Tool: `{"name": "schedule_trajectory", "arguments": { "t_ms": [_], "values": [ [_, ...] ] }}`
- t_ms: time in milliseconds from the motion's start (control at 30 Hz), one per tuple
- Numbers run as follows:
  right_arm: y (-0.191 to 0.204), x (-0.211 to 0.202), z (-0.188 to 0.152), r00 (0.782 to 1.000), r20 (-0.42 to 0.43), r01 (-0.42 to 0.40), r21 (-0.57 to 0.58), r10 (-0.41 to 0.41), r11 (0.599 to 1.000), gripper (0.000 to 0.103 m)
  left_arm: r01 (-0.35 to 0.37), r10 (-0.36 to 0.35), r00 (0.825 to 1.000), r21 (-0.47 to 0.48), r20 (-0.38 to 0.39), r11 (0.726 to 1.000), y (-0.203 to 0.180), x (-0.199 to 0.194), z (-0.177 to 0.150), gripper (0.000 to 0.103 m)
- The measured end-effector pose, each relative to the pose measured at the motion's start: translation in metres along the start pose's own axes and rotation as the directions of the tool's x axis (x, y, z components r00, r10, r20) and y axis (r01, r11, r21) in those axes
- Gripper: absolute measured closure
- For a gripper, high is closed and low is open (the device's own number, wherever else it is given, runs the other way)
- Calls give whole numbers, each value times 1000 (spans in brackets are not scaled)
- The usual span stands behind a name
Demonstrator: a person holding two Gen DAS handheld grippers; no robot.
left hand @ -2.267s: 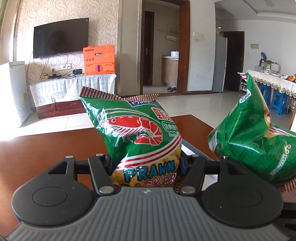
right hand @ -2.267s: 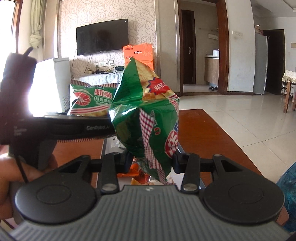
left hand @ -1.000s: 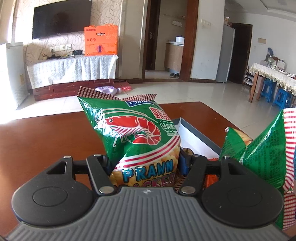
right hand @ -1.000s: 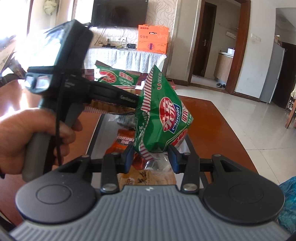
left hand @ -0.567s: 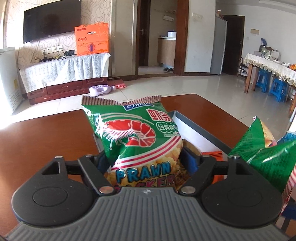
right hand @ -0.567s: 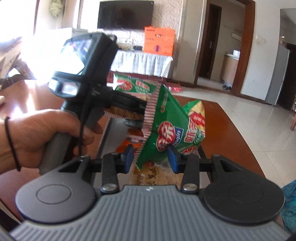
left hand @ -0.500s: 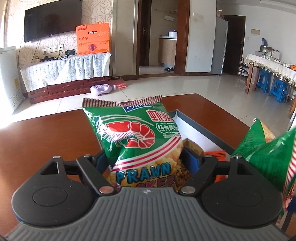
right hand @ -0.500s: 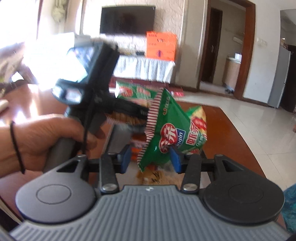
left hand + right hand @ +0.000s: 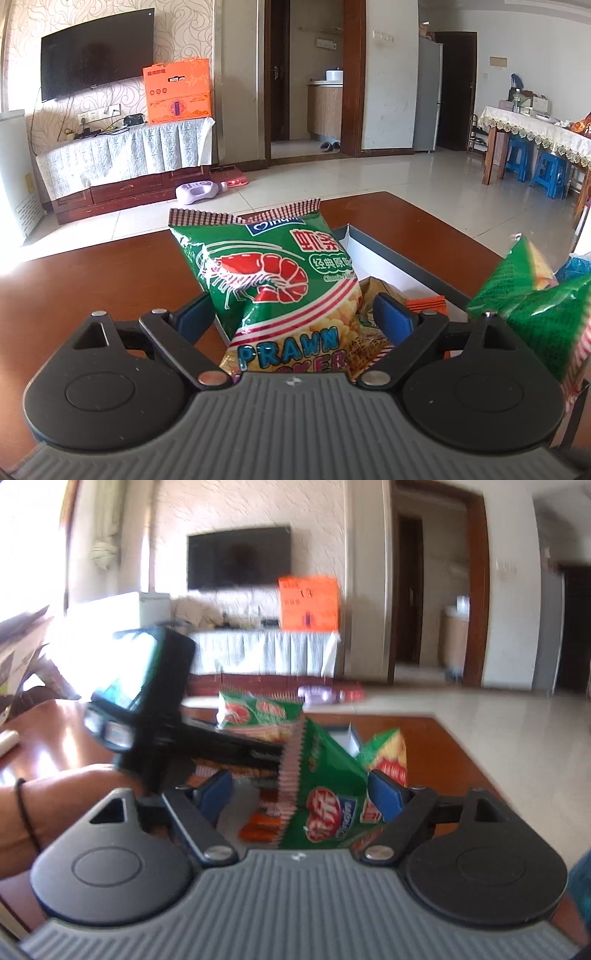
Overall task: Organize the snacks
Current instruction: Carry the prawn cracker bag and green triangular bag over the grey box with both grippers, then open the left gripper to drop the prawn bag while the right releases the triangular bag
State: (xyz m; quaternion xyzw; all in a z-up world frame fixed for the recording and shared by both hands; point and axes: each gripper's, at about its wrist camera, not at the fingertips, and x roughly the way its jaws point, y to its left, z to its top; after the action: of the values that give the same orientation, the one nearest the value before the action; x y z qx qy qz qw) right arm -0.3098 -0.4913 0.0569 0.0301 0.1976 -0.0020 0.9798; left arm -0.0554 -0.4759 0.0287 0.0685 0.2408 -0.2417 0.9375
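Green foil prawn-cracker bag (image 9: pixel 280 280) stands between the left gripper's (image 9: pixel 295 314) opening blue pads (image 9: pixel 391 314), over the grey-rimmed white box (image 9: pixel 399 258). Only the right wrist view shows the right gripper (image 9: pixel 301 790) opening around a second green bag (image 9: pixel 328 797).

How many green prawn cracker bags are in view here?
2. One prawn cracker bag sits between the opening left gripper jaws; the second bag between the opening right gripper jaws. Others may be hidden.

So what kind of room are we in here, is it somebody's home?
Most likely a home's living and dining room: a wall-mounted TV above a cloth-covered cabinet, a dining table with blue stools, and a fridge by the doorway.
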Motion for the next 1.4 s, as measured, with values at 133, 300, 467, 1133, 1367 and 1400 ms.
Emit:
{"name": "schedule_trajectory", "arguments": {
  "t_ms": [133,300,467,1133,1367,1400],
  "values": [
    [10,15,-8,993,-94,-82,-56,77,995,22,22,-21,1000,-50,8,998,9,-2,-2,9],
    [32,17,-10,990,-121,-93,-184,72,978,22,28,-25,998,-60,49,998,11,-11,3,8],
    [18,-5,-2,997,12,-73,-102,74,992,22,25,-19,997,-77,69,997,15,-21,5,7],
    [22,39,7,988,-142,50,-64,-59,997,15,129,-124,990,-80,64,988,9,-48,-10,6],
    [36,4,-8,996,-76,41,-32,-43,999,15,51,-45,994,-61,99,997,19,-92,-20,4],
    [37,-2,-11,997,-64,39,-41,-42,998,14,42,-36,994,-62,104,997,19,-101,-23,4]
  ]
}}
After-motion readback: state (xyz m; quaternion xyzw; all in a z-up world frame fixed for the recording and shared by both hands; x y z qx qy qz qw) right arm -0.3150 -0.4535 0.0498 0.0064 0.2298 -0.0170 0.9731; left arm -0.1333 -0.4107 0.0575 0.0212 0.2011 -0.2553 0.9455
